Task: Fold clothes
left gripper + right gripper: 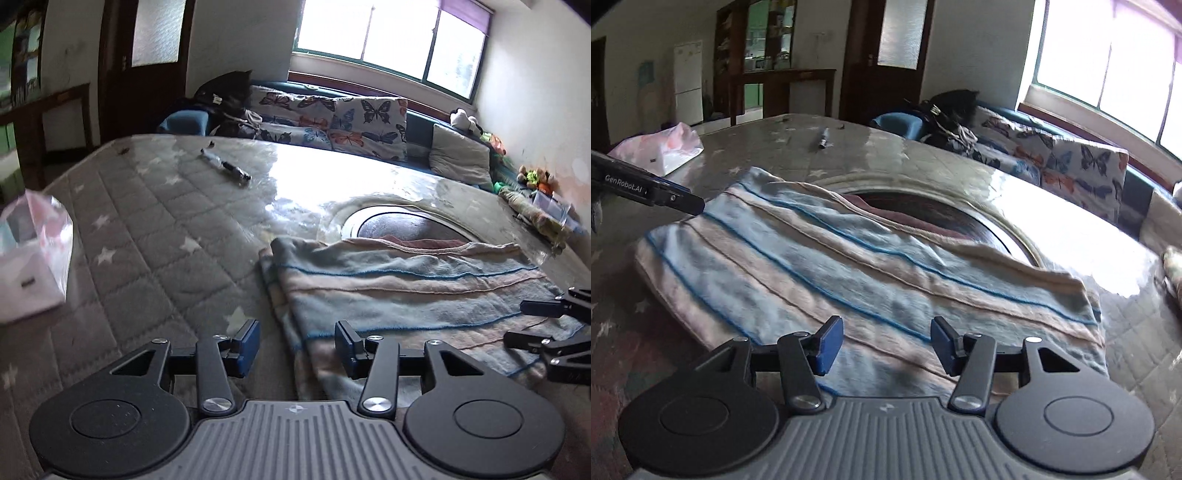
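- The left gripper [297, 350] sits at 6 o'clock in the left wrist view, pointing forward over the table. Its blue-padded fingers [248, 347] are spread wide with nothing between them. The gap straddles the left edge of the folded garment.
- The right gripper [886, 345] sits at 6 o'clock in its own view, held level. Its jaws are equally wide apart and empty, hanging over the near edge of the cloth.
- In the left wrist view the right gripper's black fingers come in at 3 o'clock over the garment's right end. In the right wrist view the left gripper's arm enters at 9 o'clock, its tip close by the cloth's far left corner.
- The striped garment [857, 273], pale blue and cream with thin blue lines, lies folded flat on the table [147, 221], which has a grey star-print quilted cover under clear plastic. A pinkish layer shows at its far edge.
- Beyond the garment, a round dark opening [399, 225] is set into the tabletop; what it holds cannot be made out.
- A white plastic bag [33, 266] rests at 9 o'clock; its contents are unclear.
- Farther off, a pen-like object [225, 167] lies at 11 o'clock.
- At the back, butterfly-print cushions [332, 118] line a bench under the window [388, 33].
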